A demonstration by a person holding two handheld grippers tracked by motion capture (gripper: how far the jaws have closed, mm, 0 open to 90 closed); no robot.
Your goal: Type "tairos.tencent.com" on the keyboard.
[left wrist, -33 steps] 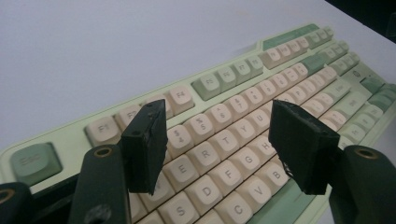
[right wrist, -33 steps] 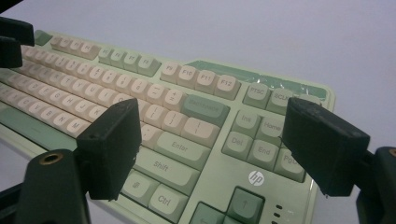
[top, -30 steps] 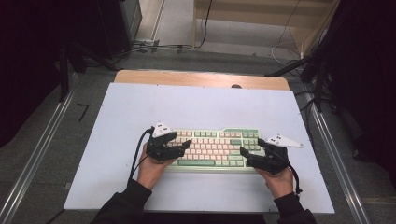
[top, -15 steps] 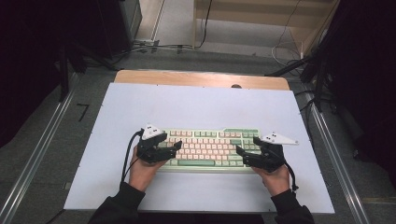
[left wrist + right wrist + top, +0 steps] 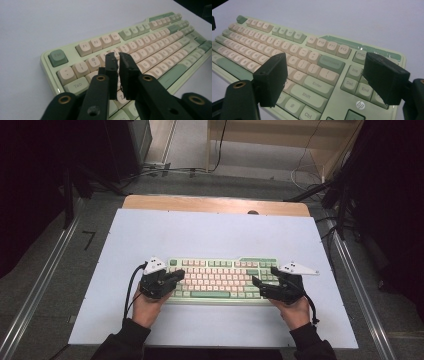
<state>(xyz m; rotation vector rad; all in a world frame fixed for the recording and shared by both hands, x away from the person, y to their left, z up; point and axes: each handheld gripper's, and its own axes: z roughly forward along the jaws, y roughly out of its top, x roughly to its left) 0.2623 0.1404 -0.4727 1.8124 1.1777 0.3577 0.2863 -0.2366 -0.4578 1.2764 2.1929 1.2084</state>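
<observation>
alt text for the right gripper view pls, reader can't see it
Two black gripper jaws stand wide apart, the right gripper over the right end of a pale green keyboard with cream and green keycaps, framing the Enter, Shift, Del and End keys. The keyboard lies on a plain white table surface and runs off toward the upper left; nothing sits between the jaws.

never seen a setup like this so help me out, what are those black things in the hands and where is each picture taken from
A person holds a two-jaw tool in each hand. The high view looks down on a white table with a green and cream keyboard. The left hand-held gripper sits over the keyboard's left end, the right hand-held gripper over its right end. The other two pictures come from cameras riding on those grippers. The left one's jaws are nearly closed on nothing, above the keys; the right one's jaws are wide open. Nothing is held.
</observation>
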